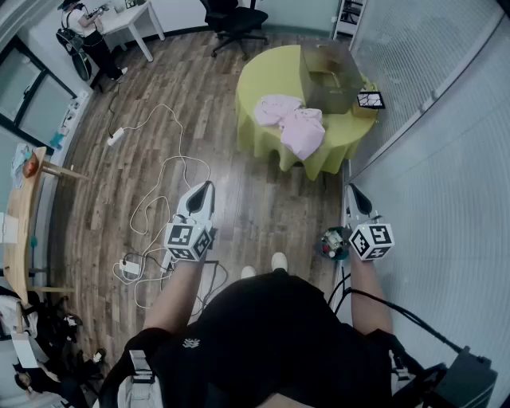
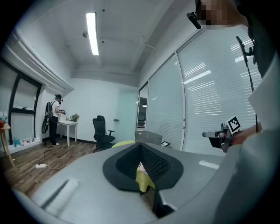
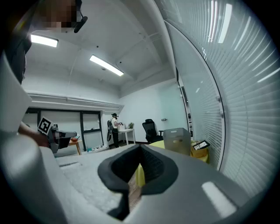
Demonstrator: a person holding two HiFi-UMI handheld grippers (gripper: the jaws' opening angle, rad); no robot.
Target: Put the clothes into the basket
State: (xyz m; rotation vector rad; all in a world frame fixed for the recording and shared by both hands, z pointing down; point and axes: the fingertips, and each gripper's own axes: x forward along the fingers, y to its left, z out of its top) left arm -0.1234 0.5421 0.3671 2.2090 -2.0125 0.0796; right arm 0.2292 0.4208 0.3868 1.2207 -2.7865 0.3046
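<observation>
A pile of pink clothes [image 1: 291, 123] lies on a round table with a yellow-green cloth [image 1: 267, 80], well ahead of me. The basket [image 1: 331, 78], a translucent grey bin, stands on the same table behind the clothes; it also shows in the right gripper view [image 3: 177, 140]. My left gripper [image 1: 207, 186] is held low over the wooden floor, jaws closed to a point with nothing in them [image 2: 141, 145]. My right gripper [image 1: 351, 189] is beside the glass wall, also shut and empty [image 3: 140, 148]. Both grippers are far short of the table.
A tablet [image 1: 370, 100] lies on the table's right side. White cables and a power strip [image 1: 131, 265] trail over the floor at left. A black office chair [image 1: 235, 20] stands behind the table. A blinds-covered glass wall [image 1: 446, 159] runs along the right. A person stands at a white desk [image 1: 127, 17].
</observation>
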